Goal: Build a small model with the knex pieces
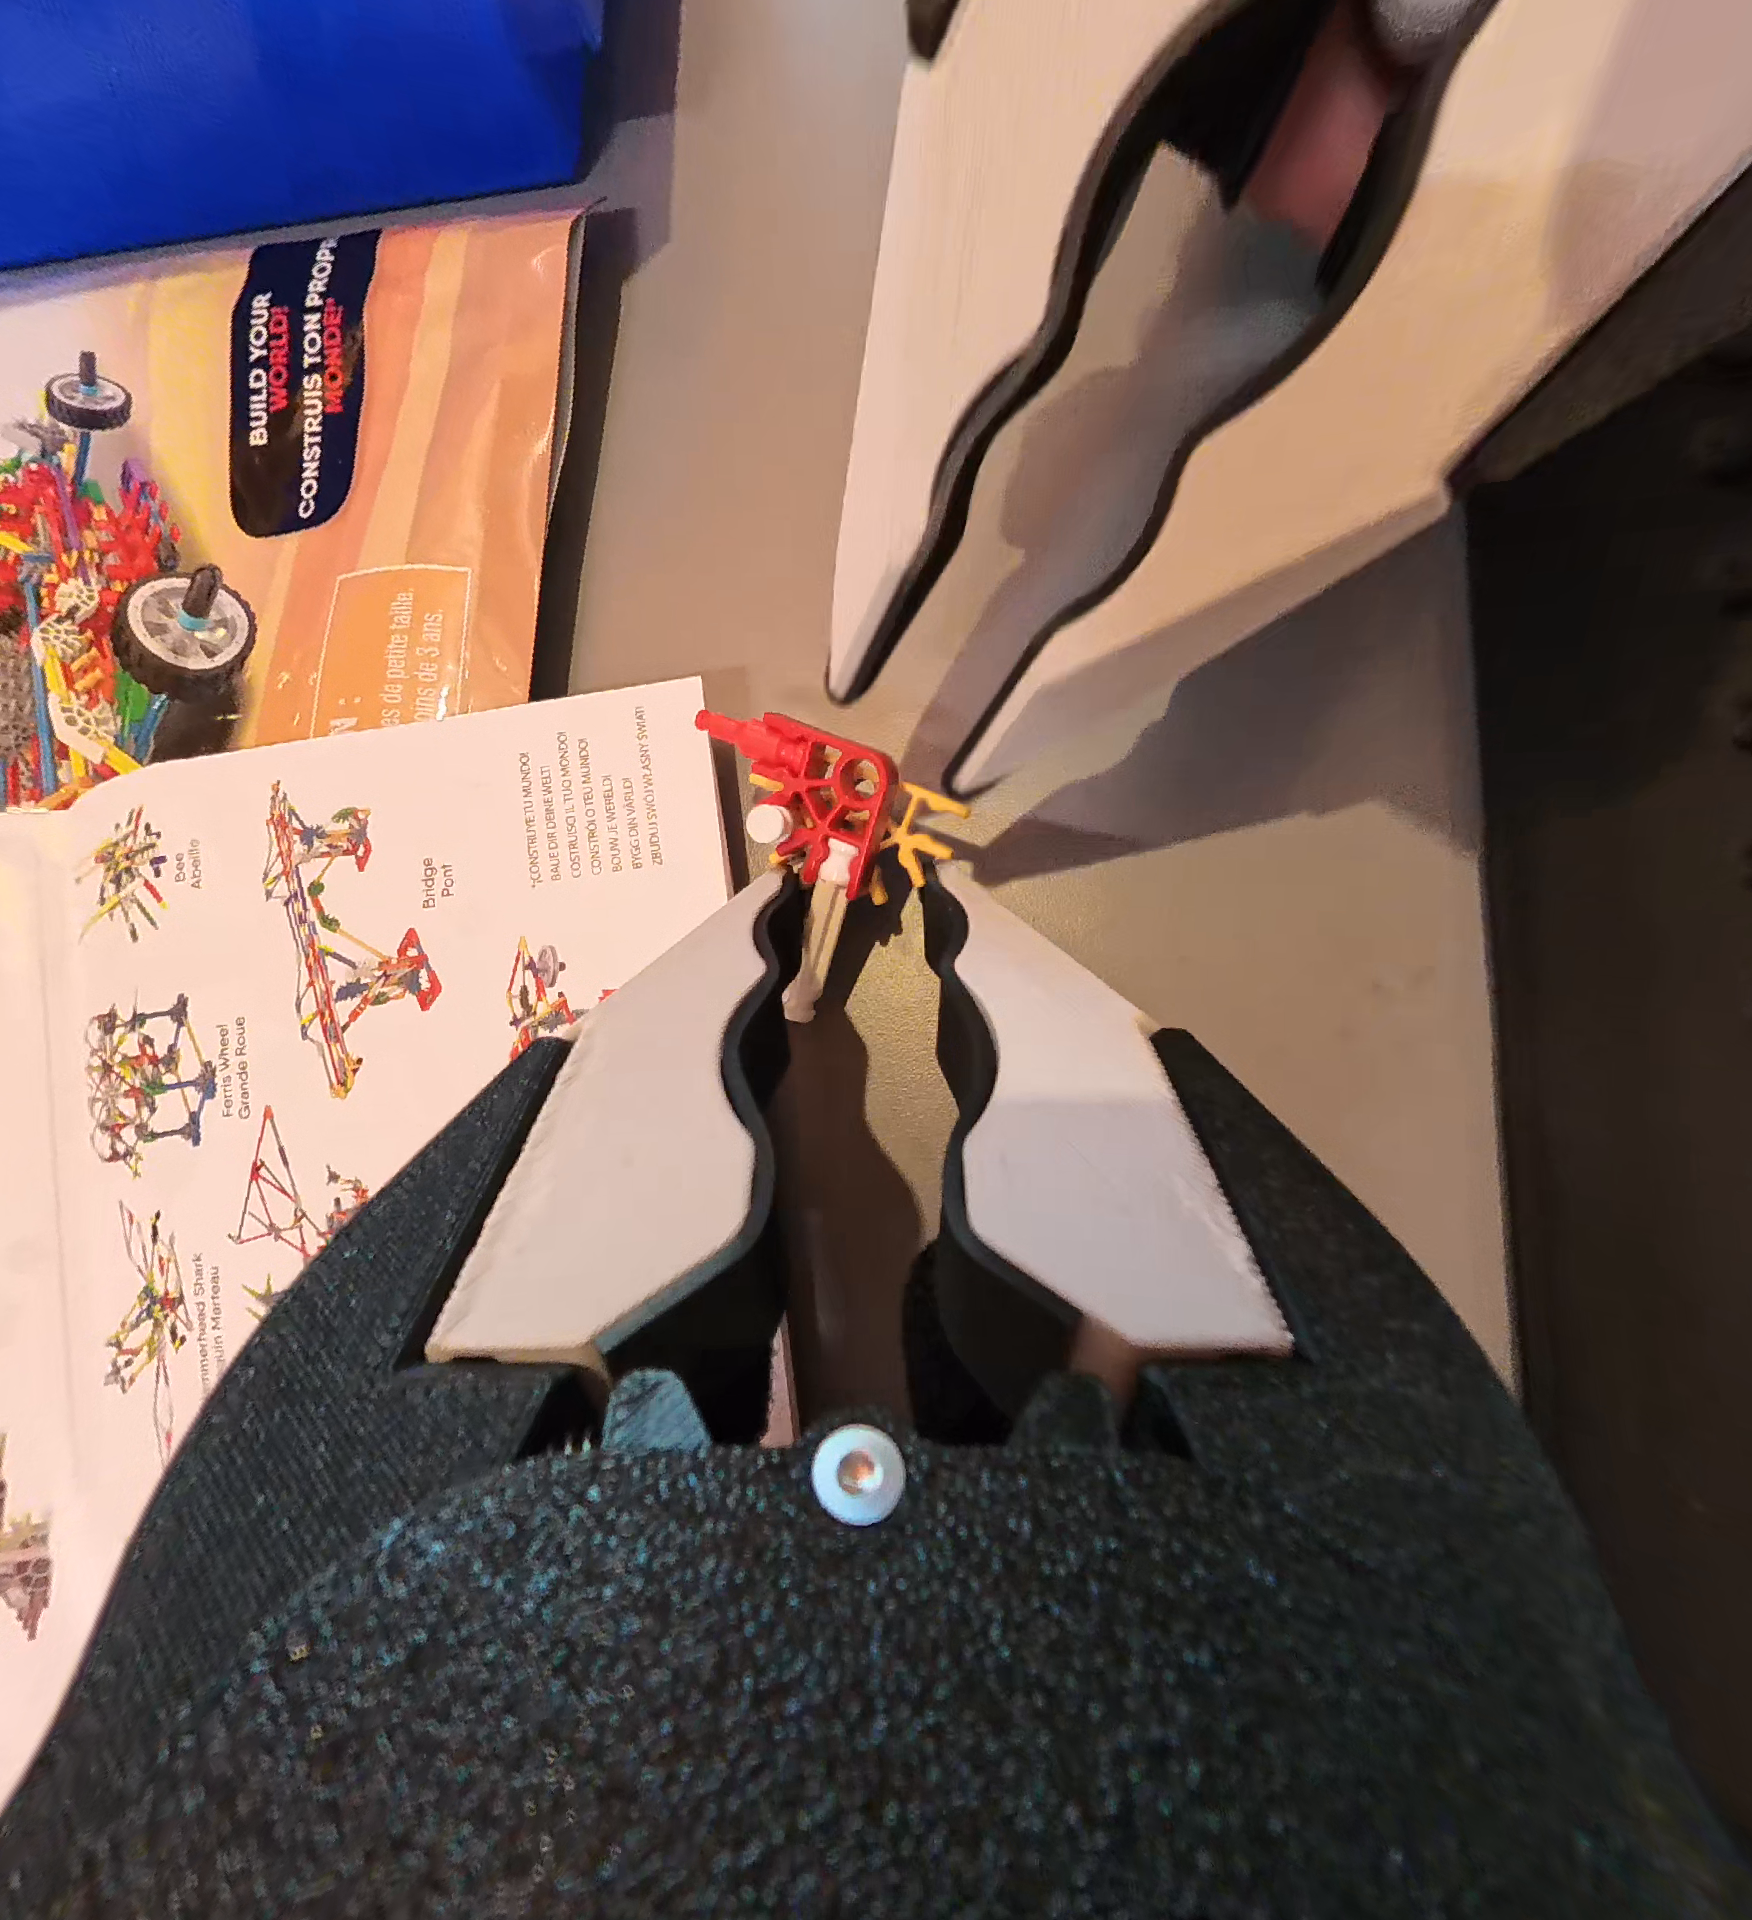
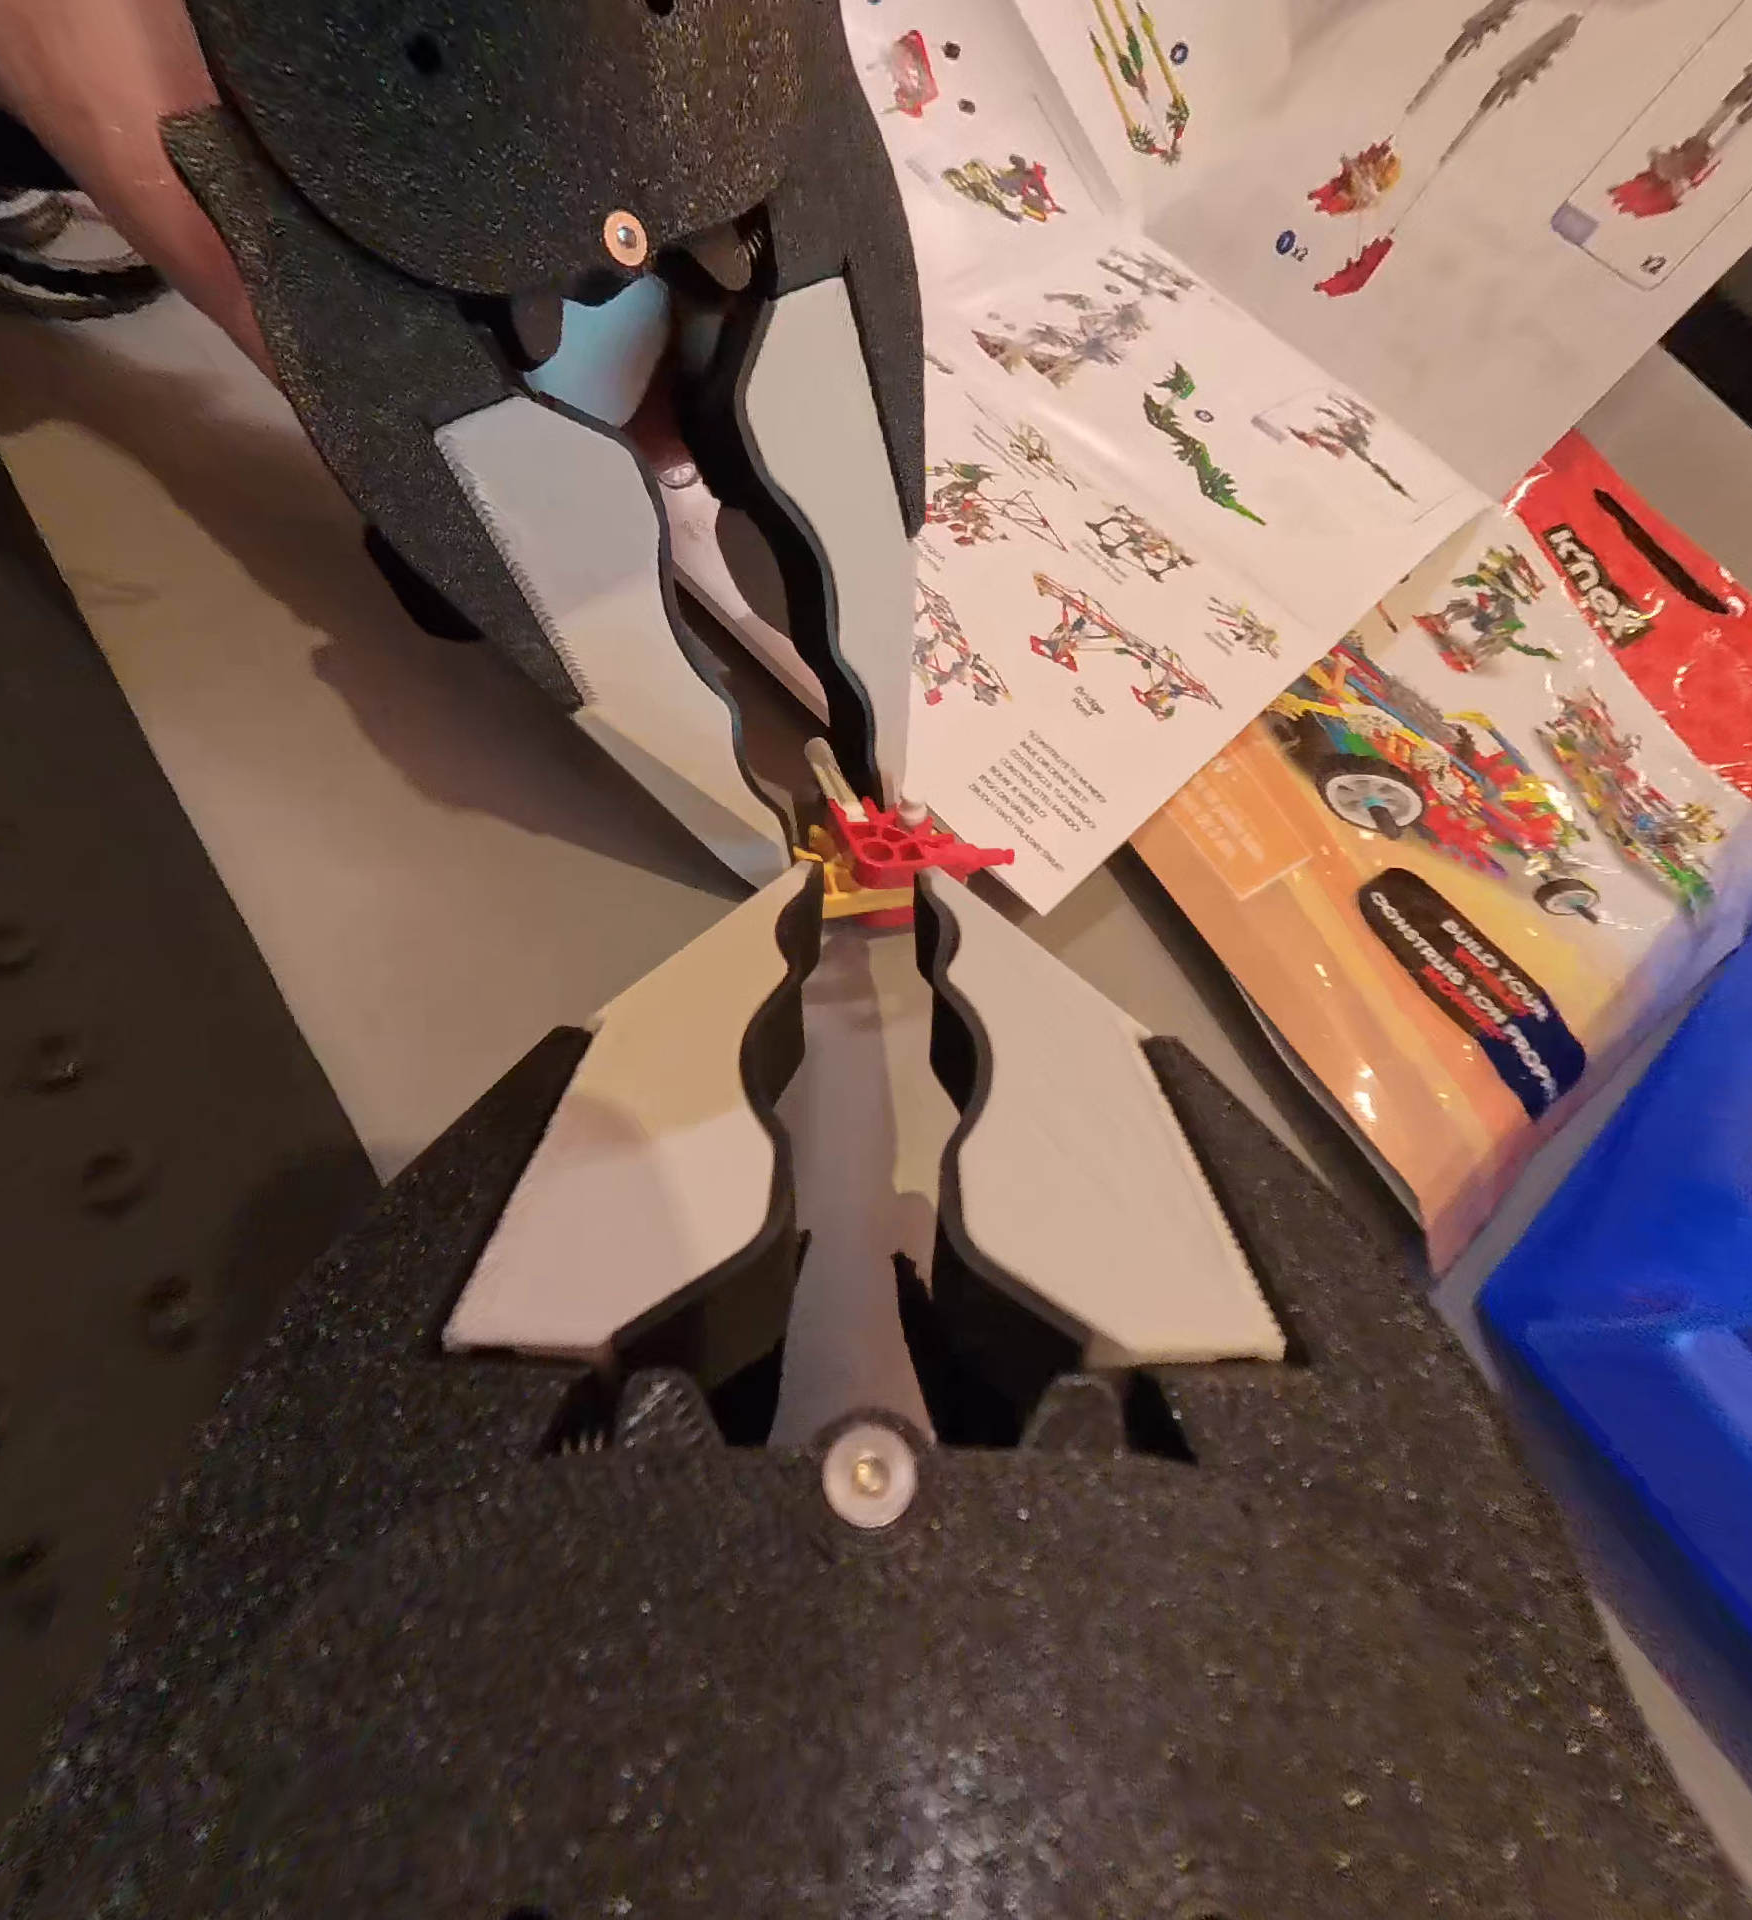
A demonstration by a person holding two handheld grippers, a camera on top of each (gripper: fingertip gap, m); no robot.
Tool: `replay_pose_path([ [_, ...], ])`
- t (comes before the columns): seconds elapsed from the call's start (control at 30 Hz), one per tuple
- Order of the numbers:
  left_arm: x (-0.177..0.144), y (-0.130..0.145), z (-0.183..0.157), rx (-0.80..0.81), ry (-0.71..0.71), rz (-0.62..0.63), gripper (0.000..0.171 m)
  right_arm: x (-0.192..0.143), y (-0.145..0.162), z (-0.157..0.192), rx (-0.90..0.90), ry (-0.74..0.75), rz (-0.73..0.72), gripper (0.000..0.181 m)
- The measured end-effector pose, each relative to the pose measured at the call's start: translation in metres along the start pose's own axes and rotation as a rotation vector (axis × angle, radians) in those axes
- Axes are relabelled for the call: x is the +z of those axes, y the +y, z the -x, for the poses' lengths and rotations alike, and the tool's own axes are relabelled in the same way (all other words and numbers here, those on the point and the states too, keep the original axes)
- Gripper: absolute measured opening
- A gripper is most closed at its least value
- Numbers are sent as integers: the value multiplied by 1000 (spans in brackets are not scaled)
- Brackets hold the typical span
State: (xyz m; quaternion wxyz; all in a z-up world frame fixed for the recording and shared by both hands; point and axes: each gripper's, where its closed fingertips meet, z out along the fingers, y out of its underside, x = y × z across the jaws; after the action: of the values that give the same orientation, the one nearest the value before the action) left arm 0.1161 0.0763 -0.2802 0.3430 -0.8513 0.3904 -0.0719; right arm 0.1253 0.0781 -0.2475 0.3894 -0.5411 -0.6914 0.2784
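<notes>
A small toy assembly [image 1: 836,795] of a red connector, a yellow connector and a pale grey rod is held just above the grey table [image 1: 1215,987]. My left gripper [image 1: 859,881] is shut on it from below in its own view, with the rod running back between its fingers. My right gripper [image 1: 908,732] comes in from the top, its tips at the red and yellow corner. In the right wrist view my right gripper [image 2: 867,883] is closed on the yellow and red end of the assembly [image 2: 882,847]. The left gripper [image 2: 836,826] faces it from above.
An open instruction booklet [image 1: 332,935] lies left of the grippers, with a printed toy bag [image 1: 280,468] and a blue bin [image 1: 228,104] beyond it. A dark perforated board [image 1: 1682,935] borders the table on the right. A hand [image 2: 124,156] holds the left gripper. Both grippers' tips are close together, under 4 cm apart.
</notes>
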Motion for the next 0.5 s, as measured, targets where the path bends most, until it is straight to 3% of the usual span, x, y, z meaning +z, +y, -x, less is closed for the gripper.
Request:
replay_pose_path([
  [0.5, 1, -1, 0, 13, 7, -39, 18, 11, 0, -5, -44, 35, 47, 11],
])
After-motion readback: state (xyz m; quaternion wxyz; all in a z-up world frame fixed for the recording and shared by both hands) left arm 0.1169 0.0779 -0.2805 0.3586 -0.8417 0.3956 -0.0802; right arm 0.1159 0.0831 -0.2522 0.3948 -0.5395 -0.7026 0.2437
